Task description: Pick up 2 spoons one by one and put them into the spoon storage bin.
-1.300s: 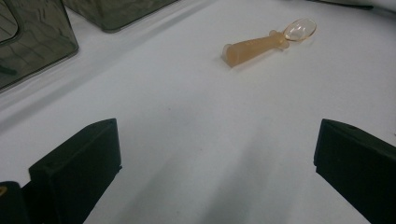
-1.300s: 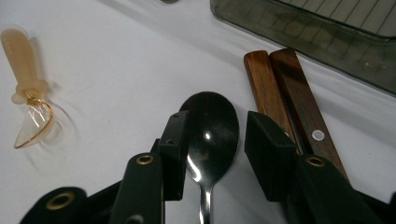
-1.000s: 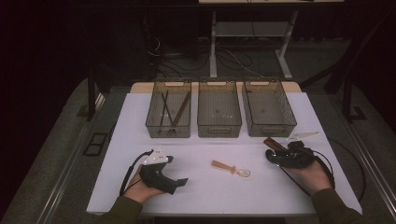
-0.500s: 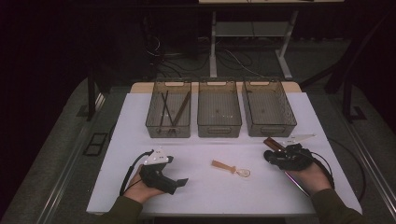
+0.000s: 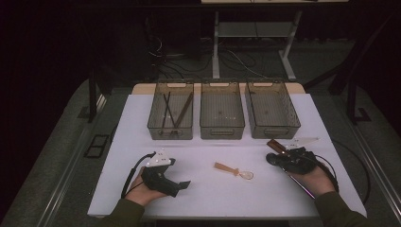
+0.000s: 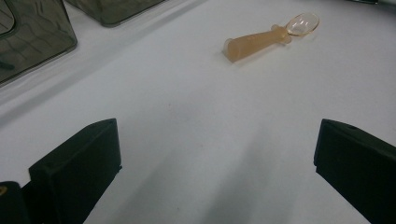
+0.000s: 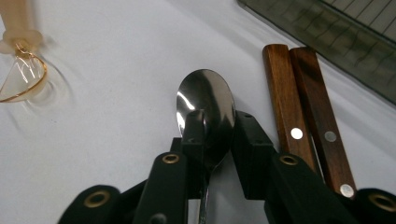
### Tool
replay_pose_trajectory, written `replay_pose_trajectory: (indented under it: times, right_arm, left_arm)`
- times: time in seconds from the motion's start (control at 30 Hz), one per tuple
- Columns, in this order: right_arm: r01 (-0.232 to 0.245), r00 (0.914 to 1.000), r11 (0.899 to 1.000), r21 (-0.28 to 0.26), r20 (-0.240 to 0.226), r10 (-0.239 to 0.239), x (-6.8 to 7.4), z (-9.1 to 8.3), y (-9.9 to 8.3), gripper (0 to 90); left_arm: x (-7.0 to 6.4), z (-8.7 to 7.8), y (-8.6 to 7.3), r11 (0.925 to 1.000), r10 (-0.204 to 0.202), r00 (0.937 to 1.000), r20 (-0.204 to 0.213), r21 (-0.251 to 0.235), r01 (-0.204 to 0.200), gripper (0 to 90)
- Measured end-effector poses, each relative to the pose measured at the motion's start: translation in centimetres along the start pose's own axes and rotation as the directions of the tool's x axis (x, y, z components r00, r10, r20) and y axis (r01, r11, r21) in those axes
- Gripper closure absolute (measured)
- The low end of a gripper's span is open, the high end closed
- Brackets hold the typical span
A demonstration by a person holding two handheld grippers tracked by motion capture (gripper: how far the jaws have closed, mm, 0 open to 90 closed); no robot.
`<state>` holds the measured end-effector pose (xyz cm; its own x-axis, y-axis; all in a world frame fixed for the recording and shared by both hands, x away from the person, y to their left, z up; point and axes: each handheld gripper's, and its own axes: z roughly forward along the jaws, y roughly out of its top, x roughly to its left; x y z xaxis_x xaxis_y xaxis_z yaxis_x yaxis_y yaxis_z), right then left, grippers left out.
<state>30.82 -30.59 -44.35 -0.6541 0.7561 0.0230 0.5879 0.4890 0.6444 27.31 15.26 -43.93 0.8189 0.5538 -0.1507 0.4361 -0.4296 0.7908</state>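
While my right gripper [image 7: 212,135] has its jaws clamped on the metal spoon [image 7: 206,105], the spoon's handle is hidden under them. It lies on the white surface [image 5: 208,198] beside two wooden handles [image 7: 306,107]. My left gripper [image 6: 210,172] has jaws wide apart. Dark sticks fill the left bin [image 5: 171,113].

Dim surroundings, bright table, blurred close-ups

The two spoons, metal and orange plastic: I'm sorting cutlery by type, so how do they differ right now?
The metal spoon is shiny steel with an opaque bowl; the plastic spoon is translucent orange with a clear bowl. The metal spoon sits clamped in the right tool; the plastic spoon lies free on the table, ahead of the open left tool. Both are outside the bins.
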Motion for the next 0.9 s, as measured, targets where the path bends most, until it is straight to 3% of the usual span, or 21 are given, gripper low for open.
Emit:
replay_pose_trajectory:
  times: [0.2, 0.47, 0.9]
  right_arm:
    - [0.044, 0.999, 0.999, -0.019, 0.009, -0.044, 0.38, -0.44, 0.17, 83.6]
    - [0.036, 0.9989, 0.999, -0.025, -0.028, -0.037, 0.42, -0.67, 0.23, 87.6]
    - [0.059, 0.9971, 0.998, -0.025, -0.047, -0.06, 0.5, -0.89, 0.31, 88.5]
  left_arm:
    - [0.0, -0.02, 0.01, 1.0, 0.001, 1.0, -0.001, 0.002, -0.001, 0.0]
    - [-0.01, 0.0, 0.0, 1.0, 0.002, 1.0, 0.0, -0.002, -0.002, 0.0]
    - [0.0, -0.12, 0.03, 0.9999, 0.005, 1.0, 0.004, -0.011, -0.005, 0.0]
